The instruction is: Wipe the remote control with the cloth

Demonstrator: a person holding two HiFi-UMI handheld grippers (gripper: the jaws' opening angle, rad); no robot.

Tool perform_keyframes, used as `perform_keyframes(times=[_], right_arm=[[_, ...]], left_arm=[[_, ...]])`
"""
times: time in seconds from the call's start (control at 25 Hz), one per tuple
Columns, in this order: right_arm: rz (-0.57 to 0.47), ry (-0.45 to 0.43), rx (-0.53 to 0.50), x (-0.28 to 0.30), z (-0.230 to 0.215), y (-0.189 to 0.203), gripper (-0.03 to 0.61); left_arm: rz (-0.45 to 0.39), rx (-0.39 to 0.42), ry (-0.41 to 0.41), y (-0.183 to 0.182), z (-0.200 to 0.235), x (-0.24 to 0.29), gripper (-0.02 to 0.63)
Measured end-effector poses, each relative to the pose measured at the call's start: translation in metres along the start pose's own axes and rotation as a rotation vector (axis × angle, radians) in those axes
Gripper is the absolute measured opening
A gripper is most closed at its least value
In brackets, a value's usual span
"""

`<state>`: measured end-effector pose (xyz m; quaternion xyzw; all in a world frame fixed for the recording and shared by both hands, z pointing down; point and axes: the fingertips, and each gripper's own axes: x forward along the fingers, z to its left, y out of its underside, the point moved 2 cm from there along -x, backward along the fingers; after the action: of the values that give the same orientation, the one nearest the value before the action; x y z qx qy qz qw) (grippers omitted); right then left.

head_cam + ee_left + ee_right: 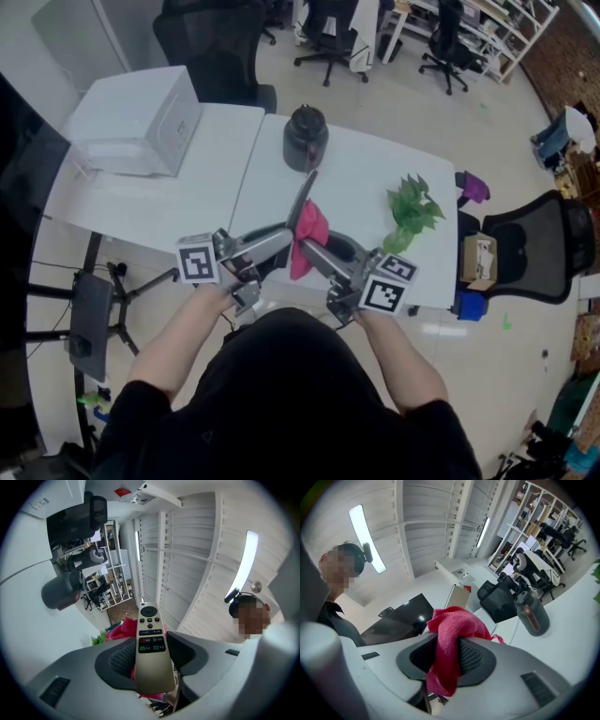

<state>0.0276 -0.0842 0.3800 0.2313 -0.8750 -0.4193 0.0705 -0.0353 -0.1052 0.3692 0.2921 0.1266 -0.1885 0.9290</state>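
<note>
My left gripper (149, 660) is shut on a long champagne-coloured remote control (150, 648), gripped near its lower end, button side toward the camera. In the head view the remote (304, 194) slants up over the white table from the left gripper (272, 246). A pink cloth (449, 644) bunches between the jaws of my right gripper (446, 660), which is shut on it. The cloth (307, 234) lies against the remote's lower half, and the right gripper (314, 253) is just to its right. The pink cloth (121, 629) shows behind the remote in the left gripper view.
A dark kettle (305, 136) stands at the back of the white table (216, 178). A green leafy plant (411, 211) lies at the right. A white box (141, 117) sits on the left table. Black office chairs (530, 246) stand around, and a tripod (98, 314) stands at the lower left.
</note>
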Motion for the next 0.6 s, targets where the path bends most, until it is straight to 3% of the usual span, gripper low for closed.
perform_keyframes(times=[0.44,0.6], right_arm=[[-0.136,0.068,-0.053,-0.019,-0.013,-0.061,0.114],[-0.157,0.103,-0.071,-0.026,-0.014,-0.063,0.114]], left_arm=[[0.107,-0.027,0.061,0.031,-0.01,0.0,0.21],[0.089,0.011,0.01,0.024,-0.001,-0.001,0.21]])
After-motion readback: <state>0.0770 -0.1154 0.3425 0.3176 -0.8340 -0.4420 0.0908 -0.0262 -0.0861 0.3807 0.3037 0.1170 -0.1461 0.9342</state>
